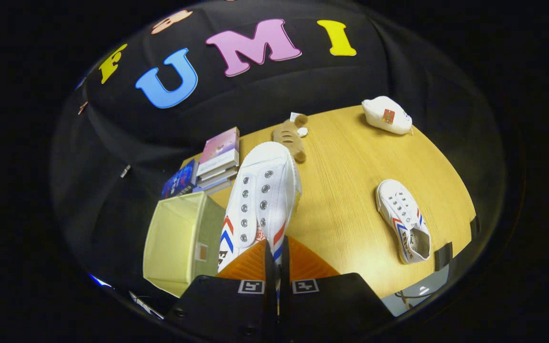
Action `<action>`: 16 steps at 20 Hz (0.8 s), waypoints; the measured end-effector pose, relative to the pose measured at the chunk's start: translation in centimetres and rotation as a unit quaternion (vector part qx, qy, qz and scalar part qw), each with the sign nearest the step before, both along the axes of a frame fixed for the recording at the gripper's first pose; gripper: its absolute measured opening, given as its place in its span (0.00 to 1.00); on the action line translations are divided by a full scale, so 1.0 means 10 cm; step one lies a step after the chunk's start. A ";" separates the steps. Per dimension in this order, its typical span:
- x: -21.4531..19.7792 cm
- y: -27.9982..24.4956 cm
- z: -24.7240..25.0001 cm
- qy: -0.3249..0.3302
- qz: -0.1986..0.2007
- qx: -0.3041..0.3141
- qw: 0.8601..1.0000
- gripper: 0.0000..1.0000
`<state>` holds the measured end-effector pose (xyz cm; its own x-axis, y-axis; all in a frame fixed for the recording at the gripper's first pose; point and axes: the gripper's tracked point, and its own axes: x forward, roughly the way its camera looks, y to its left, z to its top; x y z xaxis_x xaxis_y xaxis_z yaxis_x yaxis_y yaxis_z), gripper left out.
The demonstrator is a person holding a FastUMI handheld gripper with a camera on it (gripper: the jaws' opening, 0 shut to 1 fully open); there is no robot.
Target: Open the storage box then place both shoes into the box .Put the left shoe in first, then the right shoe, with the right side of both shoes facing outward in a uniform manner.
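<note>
You're on step two: first shoe in transit to the box. The jaws are pressed nearly together and pinch the white shoe (261,200) at its heel end; its toe points away from you, laces side up, red-and-blue chevrons on both flanks near the jaws. Gripper (277,267) sits at the shoe's rear, with a thin strip of heel fabric caught between the fingers.

The storage box (181,238) is the pale yellow fabric cube just left of the held shoe, at the table's near-left edge. I can't tell from here whether its top is open; you see mostly a side wall and one corner. The shoe overlaps the box's right edge in view, so it looks lifted and close, not yet inside.

The second shoe (405,221) lies on the table (350,190), well to the right, toe away, untouched.

I can't confirm that the one you hold is the left shoe; check before dropping it.

Next move, as I judge it: shift left until the shoe is over the box mouth, roll it so its right side faces outward, lower it, then release. Watch the toe near the stack of books (217,159) behind the box. The plush toy (292,136) and white pouch (388,114) are far back, not in your way.
</note>
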<state>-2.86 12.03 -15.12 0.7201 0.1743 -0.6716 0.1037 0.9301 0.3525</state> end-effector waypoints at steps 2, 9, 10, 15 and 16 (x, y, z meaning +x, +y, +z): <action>-0.01 0.25 0.25 -0.011 0.002 0.024 1.000 0.06; -0.07 1.37 0.35 0.000 0.057 0.073 0.996 0.06; -0.09 1.54 0.31 0.006 0.065 0.083 0.994 0.06; -0.11 2.17 -0.04 0.033 0.107 0.076 0.991 0.06; -0.10 2.26 -0.11 0.041 0.109 0.075 0.990 0.06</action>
